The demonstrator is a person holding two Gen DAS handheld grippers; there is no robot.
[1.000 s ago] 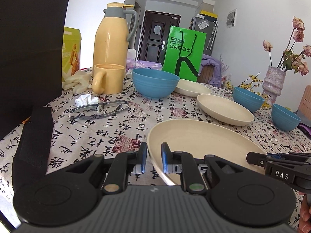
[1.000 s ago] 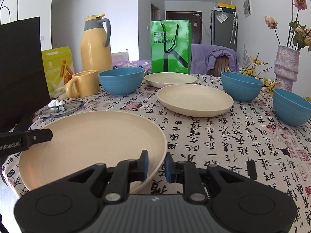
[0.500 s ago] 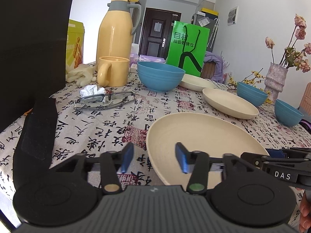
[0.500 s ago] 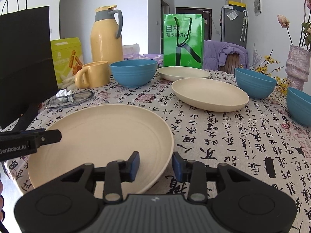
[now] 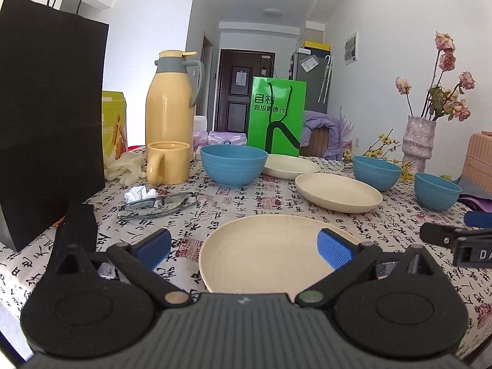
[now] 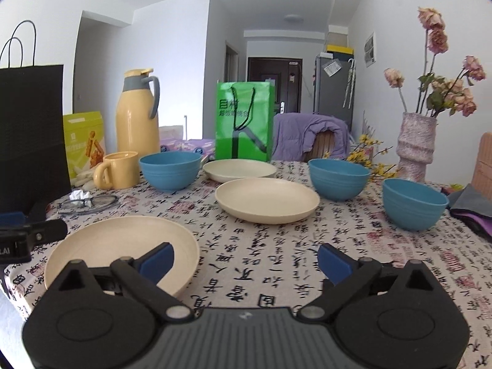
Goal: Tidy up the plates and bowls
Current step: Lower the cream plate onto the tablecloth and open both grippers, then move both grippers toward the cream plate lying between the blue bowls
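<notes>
Plates (image 6: 267, 199), three cream; bowls (image 6: 338, 178), three blue; one mug (image 6: 118, 169).

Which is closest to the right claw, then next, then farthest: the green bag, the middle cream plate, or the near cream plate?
1. Near cream plate, just by the right claw, on its left.
2. Middle cream plate, mid-table.
3. Green bag, at the far edge.

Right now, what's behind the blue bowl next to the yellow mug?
Behind the blue bowl sits a cream plate, partly covered by the bowl in the left view. Further back stand a green bag and purple packets; the bag hides whatever is behind it.
</notes>
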